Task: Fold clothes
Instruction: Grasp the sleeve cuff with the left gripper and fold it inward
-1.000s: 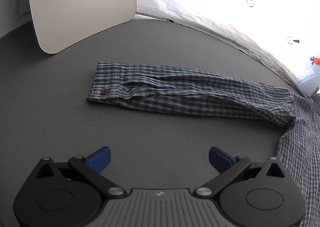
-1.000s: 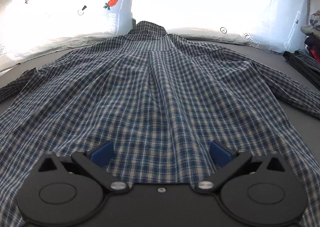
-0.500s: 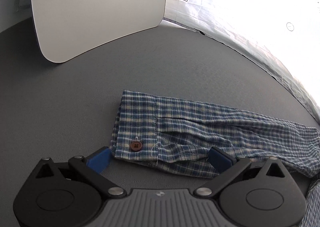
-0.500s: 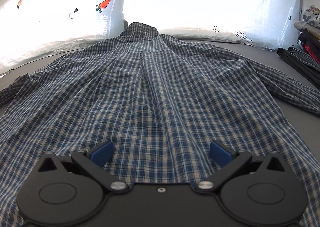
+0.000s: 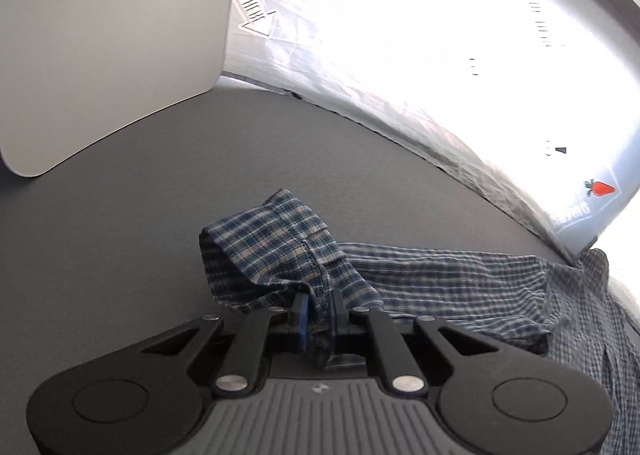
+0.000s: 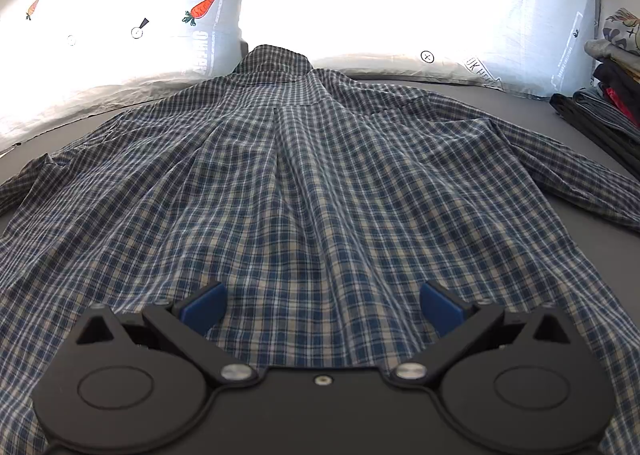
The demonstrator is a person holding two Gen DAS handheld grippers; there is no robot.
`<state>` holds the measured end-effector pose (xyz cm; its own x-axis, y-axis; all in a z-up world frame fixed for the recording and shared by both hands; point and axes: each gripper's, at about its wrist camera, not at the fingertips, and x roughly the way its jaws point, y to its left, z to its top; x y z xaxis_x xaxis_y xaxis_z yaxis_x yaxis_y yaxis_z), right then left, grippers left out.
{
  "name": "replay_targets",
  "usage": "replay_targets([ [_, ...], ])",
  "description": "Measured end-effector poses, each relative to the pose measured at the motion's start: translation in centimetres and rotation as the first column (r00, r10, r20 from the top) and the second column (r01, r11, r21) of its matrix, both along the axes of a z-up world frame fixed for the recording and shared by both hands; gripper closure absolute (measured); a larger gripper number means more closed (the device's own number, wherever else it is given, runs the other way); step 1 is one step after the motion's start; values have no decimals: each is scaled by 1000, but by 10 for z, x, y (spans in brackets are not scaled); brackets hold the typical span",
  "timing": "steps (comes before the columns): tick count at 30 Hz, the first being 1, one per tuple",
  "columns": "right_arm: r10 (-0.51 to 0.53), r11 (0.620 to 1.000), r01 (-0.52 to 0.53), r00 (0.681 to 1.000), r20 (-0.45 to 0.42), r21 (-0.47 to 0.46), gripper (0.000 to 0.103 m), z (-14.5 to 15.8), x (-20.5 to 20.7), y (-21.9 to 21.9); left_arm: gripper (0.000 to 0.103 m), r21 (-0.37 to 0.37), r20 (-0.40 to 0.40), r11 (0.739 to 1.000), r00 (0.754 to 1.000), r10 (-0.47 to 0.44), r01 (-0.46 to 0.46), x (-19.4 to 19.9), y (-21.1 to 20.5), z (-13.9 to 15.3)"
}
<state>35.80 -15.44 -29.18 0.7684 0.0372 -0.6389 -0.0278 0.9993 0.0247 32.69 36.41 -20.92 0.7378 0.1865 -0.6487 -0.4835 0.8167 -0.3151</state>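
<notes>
A blue and white checked shirt [image 6: 304, 183] lies spread back-up on the grey surface [image 5: 120, 223], collar toward the far wall. In the left wrist view its sleeve [image 5: 440, 275] runs off to the right, and the cuff [image 5: 272, 251] is bunched and lifted off the surface. My left gripper [image 5: 318, 311] is shut on the cuff, with checked cloth pinched between the blue pads. My right gripper [image 6: 322, 305] hangs open over the lower back of the shirt, nothing between its fingers.
A bright white sheet [image 6: 400, 3] printed with carrots walls off the far side. A grey-white board [image 5: 104, 35] stands at the back left in the left wrist view. A stack of folded clothes [image 6: 612, 95] sits at the right edge.
My left gripper moved up to the cuff, closed on it and lifted it, so the flat sleeve end now stands bunched. The right gripper and the shirt body stayed put.
</notes>
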Motion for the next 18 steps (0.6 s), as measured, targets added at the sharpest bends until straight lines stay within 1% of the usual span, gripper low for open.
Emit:
replay_targets([
  [1,0,1000,0,1000,0,0,0,0,0,0,102,-3,32,997,997,-72,72,9,-17,8],
  [2,0,1000,0,1000,0,0,0,0,0,0,102,5,60,988,987,-152,152,17,-39,16],
  [3,-1,1000,1,1000,0,0,0,0,0,0,101,11,83,971,967,-240,240,26,-62,24],
  [4,-1,1000,1,1000,0,1,0,0,0,0,99,18,105,945,940,-326,326,34,-85,31],
  [6,-1,1000,1,1000,1,1,0,0,0,0,94,52,135,883,873,-469,467,45,-126,39],
  [7,-1,1000,1,1000,1,1,0,1,0,0,82,78,141,850,838,-527,521,48,-144,42],
  [8,-1,1000,1,1000,1,2,0,1,0,0,73,113,131,822,812,-569,558,51,-160,43],
  [9,-1,1000,1,1000,1,2,0,1,0,0,57,144,118,796,789,-604,588,52,-174,44],
  [10,-1,1000,1,1000,-1,4,0,1,0,0,48,157,98,783,779,-619,602,52,-183,41],
  [11,-2,1000,2,1000,-7,4,0,2,1,0,46,149,81,779,778,-623,608,52,-186,38],
  [12,-2,1000,2,1000,-12,5,0,2,2,0,43,130,67,785,785,-616,605,51,-185,34],
  [14,-9,1000,9,999,-37,7,0,5,5,0,34,77,19,821,822,-569,566,48,-176,23],
  [15,-18,1000,18,997,-71,6,0,8,10,2,30,64,-13,842,844,-537,536,47,-170,17],
  [17,-39,999,41,991,-127,15,0,14,20,4,27,79,-95,878,880,-465,473,46,-154,4],
  [18,-56,997,61,992,-115,41,10,20,23,5,25,95,-141,889,890,-434,448,45,-147,-2],
])
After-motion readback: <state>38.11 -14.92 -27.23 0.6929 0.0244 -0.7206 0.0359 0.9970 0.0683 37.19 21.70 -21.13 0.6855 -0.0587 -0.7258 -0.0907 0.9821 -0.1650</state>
